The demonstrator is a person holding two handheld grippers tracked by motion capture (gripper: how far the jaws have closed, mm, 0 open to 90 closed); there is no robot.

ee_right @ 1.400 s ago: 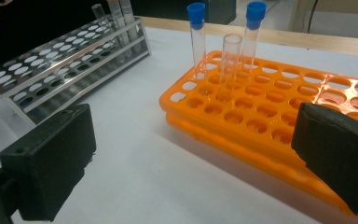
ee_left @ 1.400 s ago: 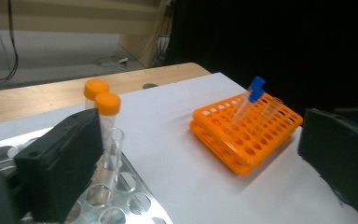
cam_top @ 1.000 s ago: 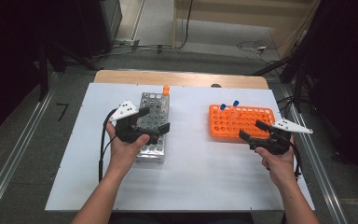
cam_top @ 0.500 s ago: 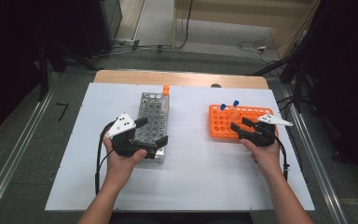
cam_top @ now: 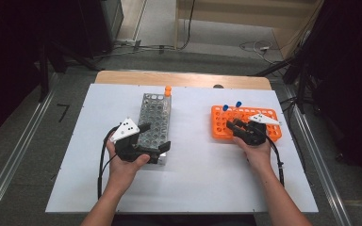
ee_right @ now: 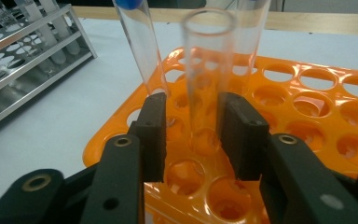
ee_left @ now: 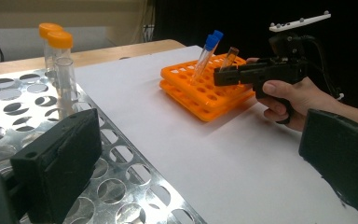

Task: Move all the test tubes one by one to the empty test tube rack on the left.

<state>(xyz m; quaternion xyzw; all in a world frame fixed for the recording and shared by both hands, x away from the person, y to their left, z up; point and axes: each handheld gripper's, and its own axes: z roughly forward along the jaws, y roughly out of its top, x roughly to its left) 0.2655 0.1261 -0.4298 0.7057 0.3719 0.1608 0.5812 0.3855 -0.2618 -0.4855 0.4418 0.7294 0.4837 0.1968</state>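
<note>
Now the right gripper [ee_right: 191,135] reaches level over the orange rack [ee_right: 317,116].
Its jaws have just been closing around an uncapped tube [ee_right: 205,74] between them, small gaps remaining.

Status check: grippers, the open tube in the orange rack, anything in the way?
Right gripper closing around the open tube, small gaps still showing. Left gripper open, straddling the metal rack. Blue-capped tube close beside one jaw.

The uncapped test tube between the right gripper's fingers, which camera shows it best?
The right gripper view: the uncapped test tube stands large and central in the orange rack, with small gaps to both fingers. The left gripper view shows it tilted and smaller, at the right gripper. In the high view that gripper covers it.
</note>
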